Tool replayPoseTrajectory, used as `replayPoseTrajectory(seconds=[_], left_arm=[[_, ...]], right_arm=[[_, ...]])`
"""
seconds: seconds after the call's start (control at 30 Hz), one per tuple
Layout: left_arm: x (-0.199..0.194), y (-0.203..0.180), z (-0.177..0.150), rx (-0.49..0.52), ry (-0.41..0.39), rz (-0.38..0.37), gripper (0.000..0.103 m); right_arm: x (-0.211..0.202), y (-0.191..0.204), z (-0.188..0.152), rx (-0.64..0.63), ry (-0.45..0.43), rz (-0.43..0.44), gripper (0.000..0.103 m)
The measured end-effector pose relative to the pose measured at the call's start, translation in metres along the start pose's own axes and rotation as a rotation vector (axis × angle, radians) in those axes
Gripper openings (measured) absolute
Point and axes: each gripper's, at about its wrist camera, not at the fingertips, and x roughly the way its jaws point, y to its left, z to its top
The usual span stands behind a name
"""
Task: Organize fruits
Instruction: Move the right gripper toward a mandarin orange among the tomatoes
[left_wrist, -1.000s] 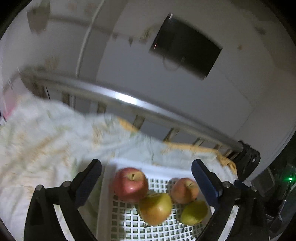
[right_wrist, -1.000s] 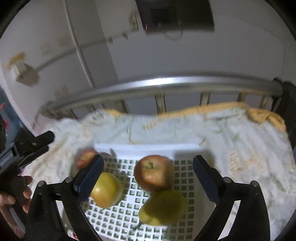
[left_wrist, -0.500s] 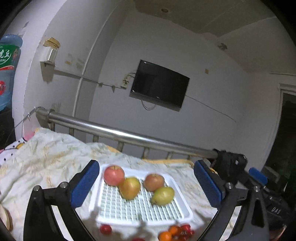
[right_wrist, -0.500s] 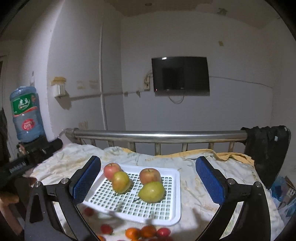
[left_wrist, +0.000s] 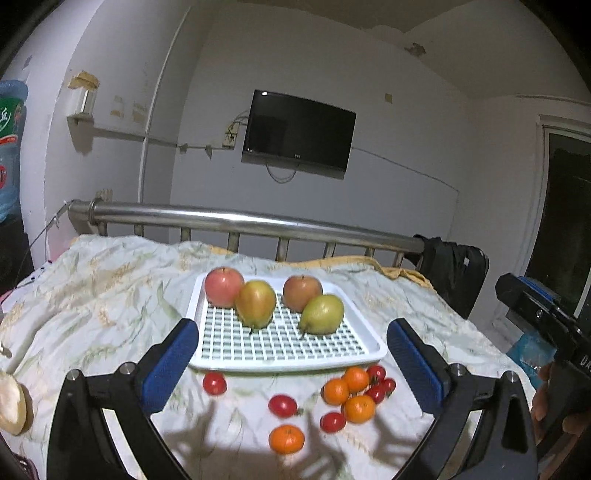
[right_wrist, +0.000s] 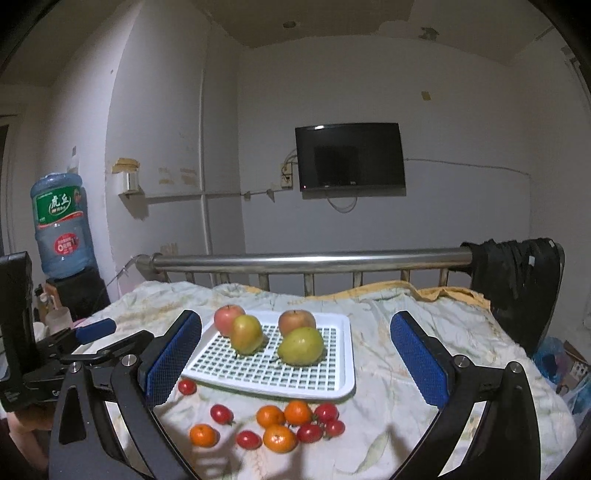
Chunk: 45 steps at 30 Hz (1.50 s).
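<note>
Left wrist view: a white perforated plastic tray (left_wrist: 284, 363) is seen ahead of the left gripper (left_wrist: 291, 354), lying on a pale leaf-patterned bedspread (left_wrist: 103, 295). Four large fruits are already set on the tray's far half: a pink-red apple (left_wrist: 222, 286), a yellow-red pear (left_wrist: 255, 303) touching it, a duller red apple (left_wrist: 301, 292) and a green pear (left_wrist: 322, 314). Nearer than the tray, between the blue-padded fingers, small orange mandarins (left_wrist: 356, 408) and red cherry tomatoes (left_wrist: 282, 405) are scattered loose on the cloth.

The step in hand is judged to be the pause between placements: the big fruits look sorted, while the small ones are not yet gathered. The next move would call for a descent toward one small fruit, probably the lone mandarin (left_wrist: 286, 438) closest to the left gripper, with the fingers narrowed a good deal, since such round pieces may roll on the soft cloth.

The left gripper is held wide apart and nothing is gripped or touched by it; it hangs above the bedspread.

In the right wrist view the right gripper (right_wrist: 295, 354) is likewise spread wide and empty, with the tray (right_wrist: 343, 369) ahead of it and the mandarins (right_wrist: 280, 437) and tomatoes (right_wrist: 221, 413) below and between its fingers. The left gripper's body is seen to its left.
</note>
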Motion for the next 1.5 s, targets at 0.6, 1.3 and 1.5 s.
replayPoseTrajectory(seconds=[0.6,1.3,1.5], left_arm=[[0.026,0.008,-0.056,0.023,0.209,0.037,0.103],[0.078,0.003,-0.095,0.018,0.446,-0.012,0.082],[0.088,0.0,-0.097,0.029,0.47,-0.019,0.07]], right_arm=[[0.013,-0.028,-0.051,0.049,0.156,-0.037,0.103],[0.099,0.001,-0.12,-0.038,0.557,0.068,0.061],[0.112,0.008,-0.127,-0.068,0.594,0.067,0.046]])
